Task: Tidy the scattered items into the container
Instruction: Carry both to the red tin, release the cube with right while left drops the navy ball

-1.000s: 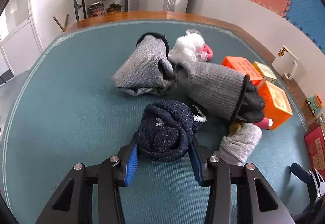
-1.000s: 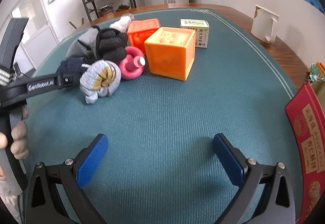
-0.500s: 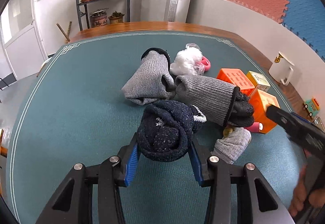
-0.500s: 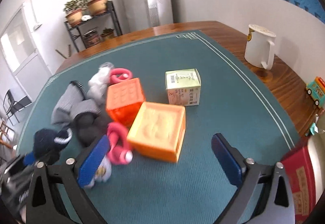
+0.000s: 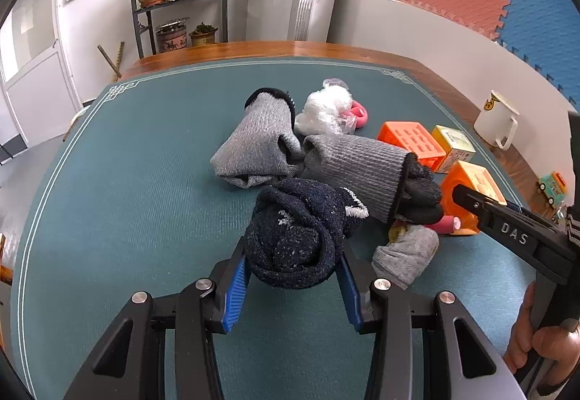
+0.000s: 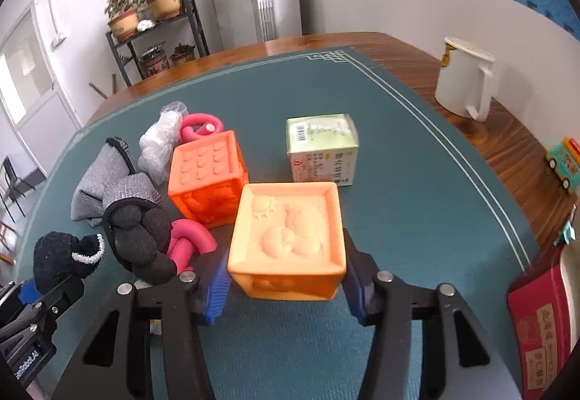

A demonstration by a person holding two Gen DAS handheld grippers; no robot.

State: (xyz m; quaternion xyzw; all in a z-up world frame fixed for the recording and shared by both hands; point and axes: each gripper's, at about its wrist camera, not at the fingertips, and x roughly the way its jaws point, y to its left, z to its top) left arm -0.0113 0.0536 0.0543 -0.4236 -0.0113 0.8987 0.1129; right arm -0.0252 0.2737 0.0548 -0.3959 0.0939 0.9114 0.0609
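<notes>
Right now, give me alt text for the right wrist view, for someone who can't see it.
The right gripper straddles a light orange cube on the teal mat, fingers at its sides. Behind sit a darker orange cube, green box, and socks at left.
</notes>
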